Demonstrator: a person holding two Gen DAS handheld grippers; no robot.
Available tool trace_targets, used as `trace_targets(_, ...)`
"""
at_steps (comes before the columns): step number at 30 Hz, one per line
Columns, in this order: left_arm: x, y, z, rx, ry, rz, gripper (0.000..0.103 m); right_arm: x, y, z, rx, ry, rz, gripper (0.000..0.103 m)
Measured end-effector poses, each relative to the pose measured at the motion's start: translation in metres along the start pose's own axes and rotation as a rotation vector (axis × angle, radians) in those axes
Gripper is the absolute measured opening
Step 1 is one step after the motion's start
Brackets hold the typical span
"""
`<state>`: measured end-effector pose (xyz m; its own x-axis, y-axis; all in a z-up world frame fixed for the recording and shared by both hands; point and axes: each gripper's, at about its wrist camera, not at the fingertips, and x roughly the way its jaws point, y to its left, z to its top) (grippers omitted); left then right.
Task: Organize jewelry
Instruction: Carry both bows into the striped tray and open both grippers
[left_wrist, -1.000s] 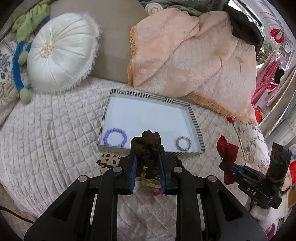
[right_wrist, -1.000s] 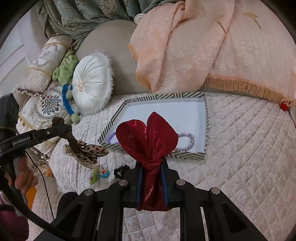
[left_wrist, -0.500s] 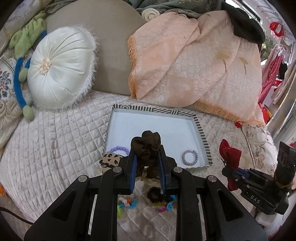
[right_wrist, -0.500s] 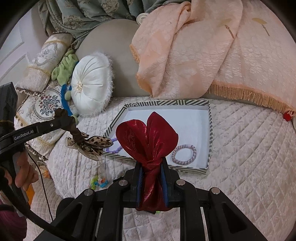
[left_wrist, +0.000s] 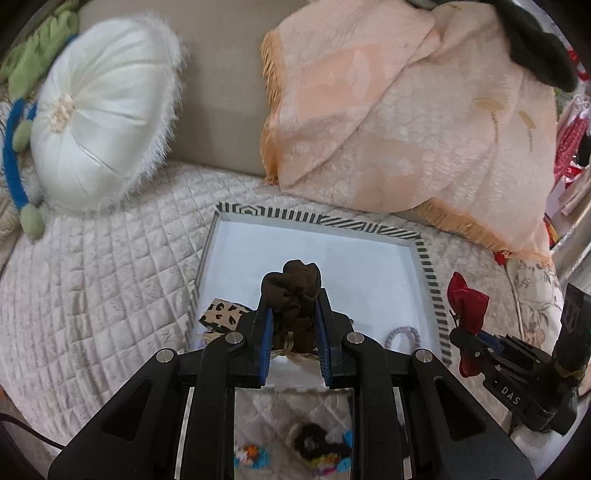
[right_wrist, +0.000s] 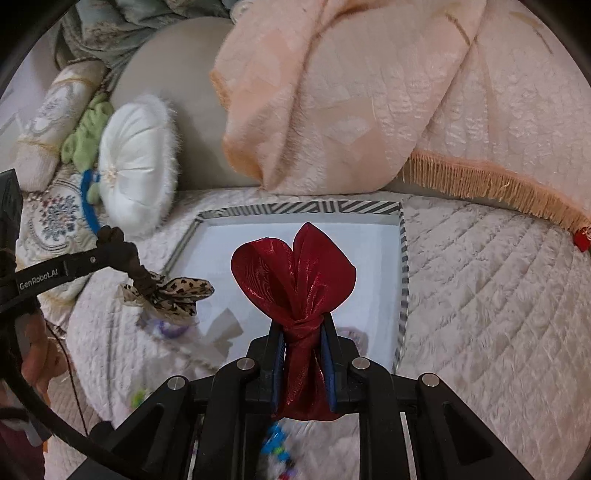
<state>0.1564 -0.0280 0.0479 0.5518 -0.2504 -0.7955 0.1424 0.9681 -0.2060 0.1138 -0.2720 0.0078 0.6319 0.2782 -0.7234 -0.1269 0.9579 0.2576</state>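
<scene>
My left gripper is shut on a brown scrunchie with a leopard-print bow hanging from it, over the near left part of the striped-rim white tray. My right gripper is shut on a shiny red bow above the tray. A pale beaded bracelet lies in the tray's near right corner. A purple bead bracelet shows blurred under the leopard-print bow. In the right wrist view the left gripper is at the left; in the left wrist view the right gripper is at the right.
The tray lies on a quilted cream bedspread. Behind it are a round white cushion, a beige pillow and a peach fringed blanket. A black scrunchie and colourful bead pieces lie on the quilt near me.
Both grippers have moved forward toward the tray and slightly down, each still holding its hair piece. The tray now fills more of both views, and the loose pieces on the quilt have slid under the grippers.
</scene>
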Motion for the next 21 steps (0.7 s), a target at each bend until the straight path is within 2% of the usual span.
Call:
trace_targets(7,0.05,0.012,0.012,-0.034,0.047,0.032,0.019,0.053,-0.014,0.021,-0.001,0.051,-0.074,0.017)
trace_targets(15,0.082,0.038,0.013,-0.06,0.091,0.078,0.02,0.097,-0.028,0.021,0.013,0.118,-0.16,0.017)
trace_targets(17,0.087,0.043,0.012,-0.072,0.092,0.079,0.026,0.099,-0.031,0.018,0.025,0.12,-0.161,0.02)
trace_targets(19,0.09,0.045,0.011,-0.077,0.094,0.073,0.037,0.096,-0.029,0.016,0.02,0.106,-0.144,0.045)
trace_targets(21,0.091,0.047,0.011,-0.086,0.099,0.057,0.046,0.087,-0.03,0.014,0.027,0.089,-0.113,0.052)
